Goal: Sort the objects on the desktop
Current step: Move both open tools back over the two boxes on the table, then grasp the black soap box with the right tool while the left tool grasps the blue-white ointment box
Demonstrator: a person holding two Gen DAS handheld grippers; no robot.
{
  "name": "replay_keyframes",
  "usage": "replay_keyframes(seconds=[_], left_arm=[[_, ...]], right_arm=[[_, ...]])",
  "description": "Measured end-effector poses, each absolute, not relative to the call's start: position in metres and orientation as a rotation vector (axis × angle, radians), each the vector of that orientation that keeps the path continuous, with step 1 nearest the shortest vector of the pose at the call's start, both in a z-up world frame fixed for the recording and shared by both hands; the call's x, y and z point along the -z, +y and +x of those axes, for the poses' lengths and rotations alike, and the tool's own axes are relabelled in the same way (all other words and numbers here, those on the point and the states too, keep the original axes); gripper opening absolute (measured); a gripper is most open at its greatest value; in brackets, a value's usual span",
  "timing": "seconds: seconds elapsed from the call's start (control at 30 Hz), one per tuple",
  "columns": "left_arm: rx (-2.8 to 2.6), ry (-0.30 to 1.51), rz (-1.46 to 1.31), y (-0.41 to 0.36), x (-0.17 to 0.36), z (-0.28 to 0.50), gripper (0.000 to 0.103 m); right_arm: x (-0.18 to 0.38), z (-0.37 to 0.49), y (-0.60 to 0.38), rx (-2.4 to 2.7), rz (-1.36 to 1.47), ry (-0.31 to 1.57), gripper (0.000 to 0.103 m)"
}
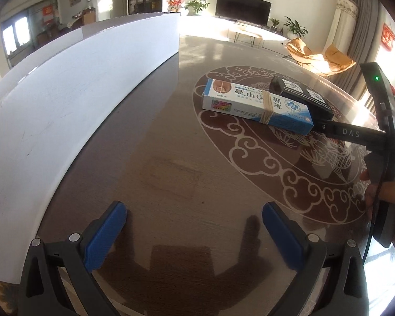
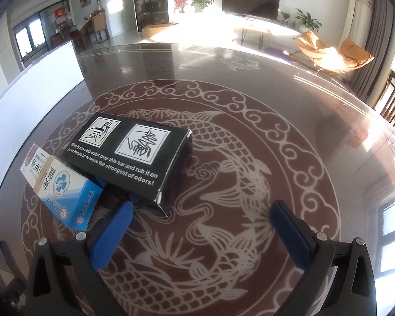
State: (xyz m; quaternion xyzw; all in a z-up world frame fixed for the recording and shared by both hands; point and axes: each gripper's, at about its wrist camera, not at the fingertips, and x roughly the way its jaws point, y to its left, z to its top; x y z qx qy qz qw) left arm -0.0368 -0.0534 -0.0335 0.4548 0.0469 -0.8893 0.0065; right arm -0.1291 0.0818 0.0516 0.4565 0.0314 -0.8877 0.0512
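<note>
Black box (image 2: 126, 158) with white printed panels lies flat on the patterned table (image 2: 289, 105), just ahead of the right gripper (image 2: 200, 234) and left of its centre line. Its near corner sits just beyond the tip of that gripper's left finger; whether they touch cannot be told. The blue-and-white box (image 2: 63, 194), bound by a rubber band, lies further left, its near end beside the black box and apparently touching or slightly under it.

Right gripper: fingers spread wide, nothing between them. Its centre line points at bare table to the right of the black box.

Left gripper (image 1: 193, 234): fingers likewise apart and empty, low over the table. From it, both boxes lie ahead and to the right, well apart from its tips; a white board (image 1: 65, 100) stands along its left.

Assessment: the step in hand appears to be taking up the black box with the right gripper. No sorting looks done yet.

Recommendations:
- Shift the right gripper left until the box's narrow width falls between the fingers, not merely its corner.
- Square the pads to the two long side faces; the box lies at an angle to the gripper.
- Keep the left finger out of the blue-and-white box, which crowds that side; the gap there looks tight.
- Close only once both pads face cardboard, as a corner grip would likely let the glossy box twist.
</note>
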Motion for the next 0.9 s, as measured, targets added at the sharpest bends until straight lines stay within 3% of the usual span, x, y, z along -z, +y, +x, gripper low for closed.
replay_keyframes(seconds=[0.23, 0.53, 0.9], left_arm=[[2.763, 0.202, 1.396, -0.061, 0.033, -0.04, 0.103], [2.708, 0.069, 1.429, -0.051, 0.04, -0.042, 0.103], [2.716, 0.084, 1.425, -0.053, 0.042, -0.043, 0.103]], right_arm=[[-0.051, -0.089, 0.018, 2.282, 1.166, 0.389, 0.103], [-0.049, -0.124, 0.069, 2.45, 1.258, 0.289, 0.103], [-0.049, -0.191, 0.037, 2.413, 1.236, 0.306, 0.103]])
